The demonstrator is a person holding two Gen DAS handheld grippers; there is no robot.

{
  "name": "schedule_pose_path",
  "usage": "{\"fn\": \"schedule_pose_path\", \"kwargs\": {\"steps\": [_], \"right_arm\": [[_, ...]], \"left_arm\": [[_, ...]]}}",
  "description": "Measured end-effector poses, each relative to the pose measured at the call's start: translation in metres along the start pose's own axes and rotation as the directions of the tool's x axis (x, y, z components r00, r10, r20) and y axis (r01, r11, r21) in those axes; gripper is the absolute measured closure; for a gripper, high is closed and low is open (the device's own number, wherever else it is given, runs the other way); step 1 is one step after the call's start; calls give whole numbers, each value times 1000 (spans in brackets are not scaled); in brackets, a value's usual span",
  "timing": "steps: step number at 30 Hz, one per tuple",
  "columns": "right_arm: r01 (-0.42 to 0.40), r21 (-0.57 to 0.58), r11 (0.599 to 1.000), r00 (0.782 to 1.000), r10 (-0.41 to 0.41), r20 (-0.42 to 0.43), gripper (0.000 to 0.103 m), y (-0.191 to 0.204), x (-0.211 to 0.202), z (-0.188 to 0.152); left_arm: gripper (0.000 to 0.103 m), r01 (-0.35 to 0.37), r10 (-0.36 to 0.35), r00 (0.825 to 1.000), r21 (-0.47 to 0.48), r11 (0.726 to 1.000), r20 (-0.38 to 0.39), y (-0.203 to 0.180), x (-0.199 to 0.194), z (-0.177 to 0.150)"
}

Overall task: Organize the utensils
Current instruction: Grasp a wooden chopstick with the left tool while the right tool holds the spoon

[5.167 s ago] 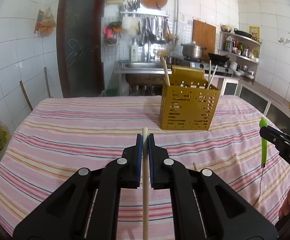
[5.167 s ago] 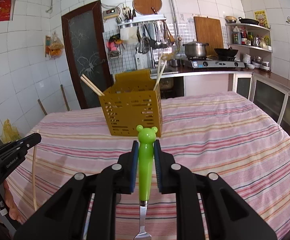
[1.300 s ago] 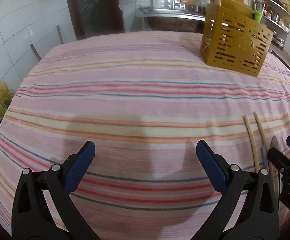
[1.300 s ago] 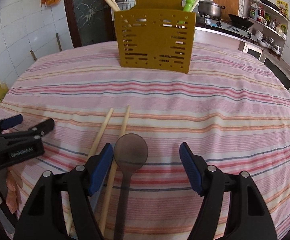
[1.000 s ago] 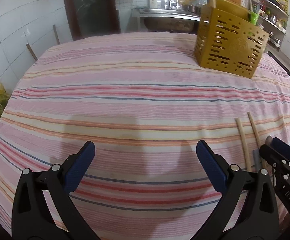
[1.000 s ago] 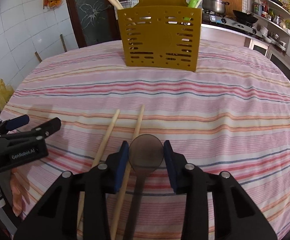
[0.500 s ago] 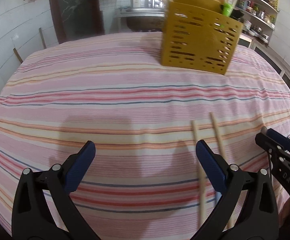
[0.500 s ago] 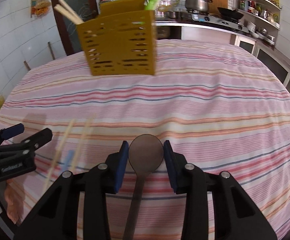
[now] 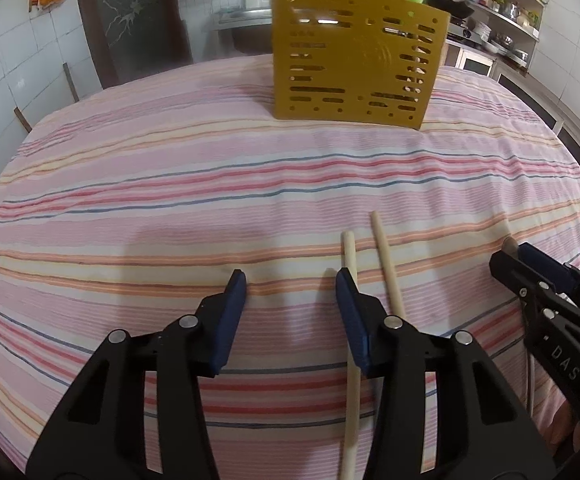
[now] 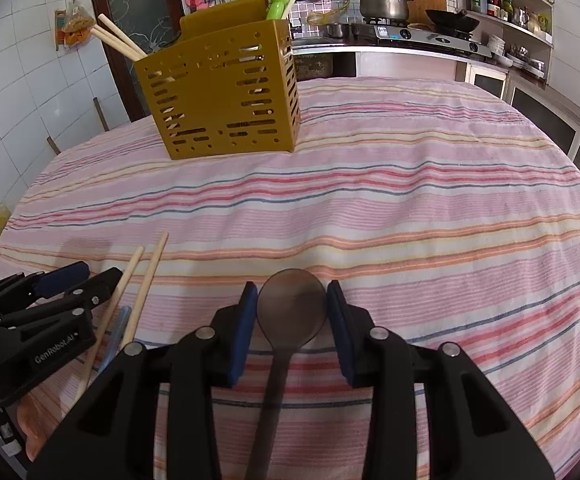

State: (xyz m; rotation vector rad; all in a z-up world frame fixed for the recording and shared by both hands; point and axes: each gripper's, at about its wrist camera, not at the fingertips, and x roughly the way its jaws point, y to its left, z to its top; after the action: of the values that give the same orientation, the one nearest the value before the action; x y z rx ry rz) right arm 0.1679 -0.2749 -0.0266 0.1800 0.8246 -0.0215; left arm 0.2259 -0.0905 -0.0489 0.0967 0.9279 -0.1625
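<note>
A mustard-yellow slotted utensil holder (image 9: 356,60) stands at the far side of the striped table; it also shows in the right wrist view (image 10: 219,92), with chopsticks and a green bear-topped fork (image 10: 277,2) in it. My right gripper (image 10: 292,312) is shut on the bowl of a dark translucent spoon (image 10: 292,310), held above the cloth. My left gripper (image 9: 292,304) is open and empty, low over the table. Two wooden chopsticks (image 9: 386,268) lie by its right finger; they also show in the right wrist view (image 10: 137,280). A pale blue utensil (image 10: 115,332) lies beside them.
The pink striped tablecloth (image 9: 169,184) covers the table. Behind it are a dark door (image 9: 129,12), a sink and a counter with a stove, pot and wok (image 10: 386,4). Shelves with bottles (image 10: 502,4) are at the far right.
My left gripper has narrowed and swung right, so the chopsticks now lie by its right finger. My right gripper still holds the spoon and has shifted, with the holder now further left in its view.
</note>
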Motion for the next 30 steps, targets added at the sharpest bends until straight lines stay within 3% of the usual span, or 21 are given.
{"fn": "schedule_pose_path", "kwargs": {"steps": [3, 7, 12, 18, 25, 30], "right_arm": [[-10, 8, 1000, 1000, 10, 2, 67, -1, 1, 0], [-12, 8, 1000, 1000, 12, 2, 67, -3, 0, -1], [-14, 9, 1000, 1000, 14, 2, 67, -3, 1, -1], [-5, 1, 1000, 1000, 5, -2, 67, -1, 2, -1], [2, -4, 1000, 1000, -2, 0, 67, -3, 1, -3], [4, -5, 1000, 1000, -4, -1, 67, -2, 2, -3]], "left_arm": [[57, -17, 18, 999, -5, 1000, 46, 1, -8, 2], [39, -4, 6, 997, -26, 1000, 82, 8, -19, 5], [39, 7, -7, 999, -1, 1000, 39, 6, -6, 1], [39, 17, -18, 999, 28, 999, 37, 4, -1, -4], [40, 48, -48, 998, 15, 999, 34, 9, 2, -5], [58, 71, -72, 997, 16, 997, 42, 8, 0, -4]]}}
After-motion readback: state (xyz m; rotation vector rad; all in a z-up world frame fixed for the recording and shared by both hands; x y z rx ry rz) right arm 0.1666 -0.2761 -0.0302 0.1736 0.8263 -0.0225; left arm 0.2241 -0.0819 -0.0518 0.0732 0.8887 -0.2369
